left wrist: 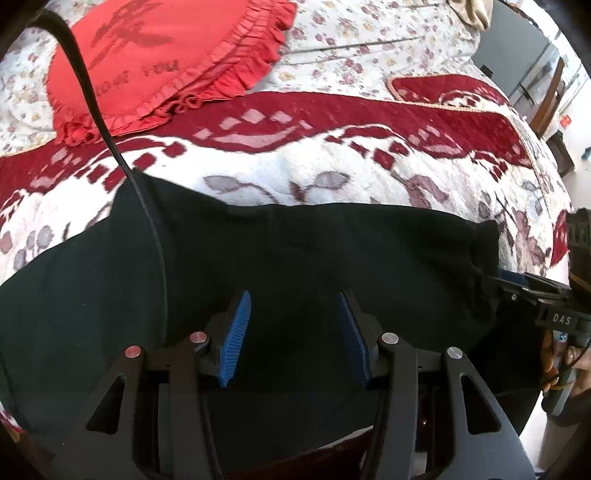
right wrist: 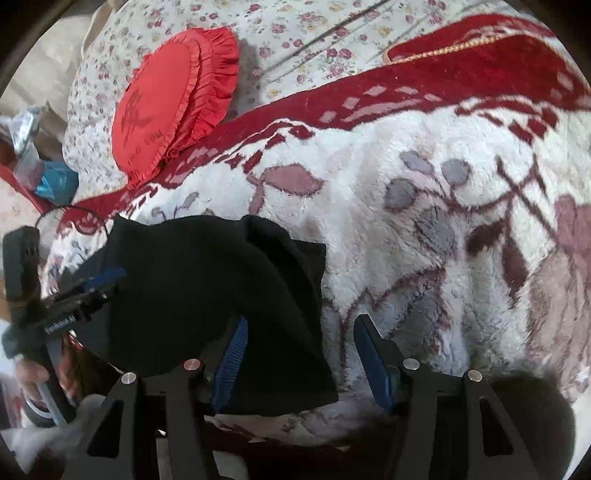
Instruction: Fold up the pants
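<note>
The black pants (left wrist: 295, 254) lie folded into a wide band across the near part of the fleece blanket. My left gripper (left wrist: 295, 299) is open, its blue pads hovering just above the middle of the pants. In the right wrist view the pants (right wrist: 207, 280) end in a layered, folded edge. My right gripper (right wrist: 301, 321) is open at that right end, its left pad over the black cloth and its right pad over the blanket. The right gripper also shows at the right edge of the left wrist view (left wrist: 517, 286), and the left gripper shows in the right wrist view (right wrist: 94, 282).
A white and red fleece blanket (right wrist: 424, 206) covers the bed. A red frilled heart cushion (left wrist: 162, 62) lies behind the pants on a floral sheet (left wrist: 369, 33). A black cable (left wrist: 110, 147) crosses the left side. Clutter (right wrist: 40, 173) sits beyond the bed's left edge.
</note>
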A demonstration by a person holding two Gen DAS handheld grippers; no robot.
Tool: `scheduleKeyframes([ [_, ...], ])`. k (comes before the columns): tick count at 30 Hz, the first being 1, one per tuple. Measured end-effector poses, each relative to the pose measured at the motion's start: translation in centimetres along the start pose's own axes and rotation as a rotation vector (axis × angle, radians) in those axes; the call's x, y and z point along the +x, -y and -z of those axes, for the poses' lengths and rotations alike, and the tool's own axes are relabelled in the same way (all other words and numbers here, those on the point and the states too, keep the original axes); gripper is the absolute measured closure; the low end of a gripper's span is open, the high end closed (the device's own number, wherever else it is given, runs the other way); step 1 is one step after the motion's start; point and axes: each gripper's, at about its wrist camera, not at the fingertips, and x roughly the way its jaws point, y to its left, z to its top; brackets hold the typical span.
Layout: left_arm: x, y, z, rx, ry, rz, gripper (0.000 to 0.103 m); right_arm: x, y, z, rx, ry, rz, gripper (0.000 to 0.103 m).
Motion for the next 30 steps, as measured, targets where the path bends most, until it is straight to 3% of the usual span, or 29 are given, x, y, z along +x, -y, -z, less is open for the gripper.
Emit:
scheduleKeyframes([
  [7,0.4,2.1,-1.0,0.062,-0.003,0.043,0.055,-0.8,0.1,0.2,-0.006,0.008,0.019,0.046],
  [11,1.2,3.7,-2.3,0.097,-0.022,0.093,0.049,-0.4,0.2,0.5,-0.011,-0.006,0.018,0.046],
  [12,1.3,4.1,-2.5,0.104,-0.026,0.100,0.049,-0.1,-0.1,0.7,-0.032,-0.019,0.016,0.052],
  [14,1.5,5.1,-2.9,0.132,-0.032,0.113,0.049,0.0,-0.9,1.1,-0.067,-0.026,-0.023,0.069],
  [18,0.7,6.0,-3.4,0.158,-0.020,0.122,0.049,-1.2,-2.0,1.3,-0.085,-0.009,-0.169,0.090],
  [23,-0.5,6.2,-4.4,0.149,0.005,0.142,0.049,-0.4,-2.2,1.4,-0.035,-0.039,-0.346,0.092],
  [24,-0.3,6.4,-4.6,0.149,0.001,0.138,0.049,0.5,-1.6,1.3,-0.015,-0.053,-0.320,0.092],
  [26,0.4,6.9,-4.8,0.160,-0.015,0.124,0.049,1.7,-0.2,1.5,0.019,-0.070,-0.181,0.092],
  [28,1.2,7.6,-4.8,0.175,-0.032,0.119,0.049,1.4,1.1,1.6,0.073,-0.068,-0.234,0.097],
  [30,1.9,8.5,-4.8,0.203,-0.050,0.118,0.049,0.3,1.5,1.6,0.066,-0.047,-0.194,0.089],
])
